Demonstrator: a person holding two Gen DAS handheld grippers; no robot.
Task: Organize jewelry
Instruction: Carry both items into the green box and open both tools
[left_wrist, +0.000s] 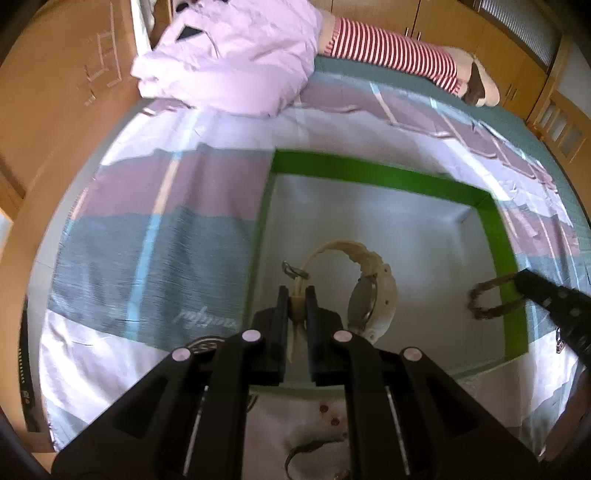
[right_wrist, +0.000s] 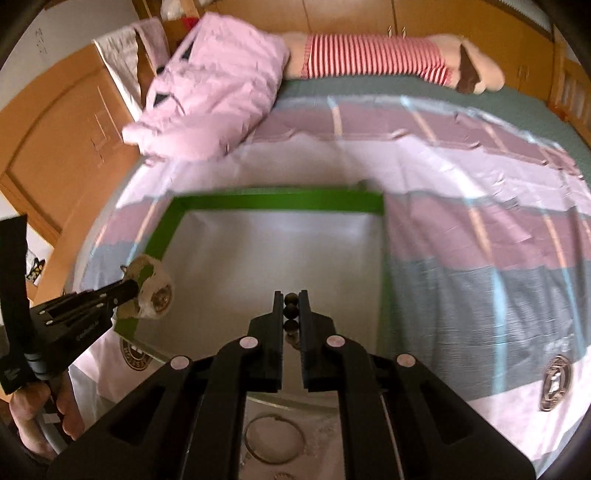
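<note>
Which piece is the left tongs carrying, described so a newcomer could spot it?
Find the green-rimmed box on the striped bedspread. Above its grey floor, the left tongs pinch the strap of a cream watch. Unlike the dark bead bracelet in the right tongs, it is pale, chunky and has a round dial.

Bed (right_wrist: 480, 96), striped sheet (right_wrist: 461, 229), perhaps green-rimmed tray (right_wrist: 277, 202)

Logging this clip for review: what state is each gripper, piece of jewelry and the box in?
Left gripper: shut on the cream plastic wristwatch, held over the box.
Right gripper: shut on the dark beaded bracelet.
Green-rimmed open box: lidless; its visible floor is bare.
Thin metal bangle: lying loose, not in the box.
</note>
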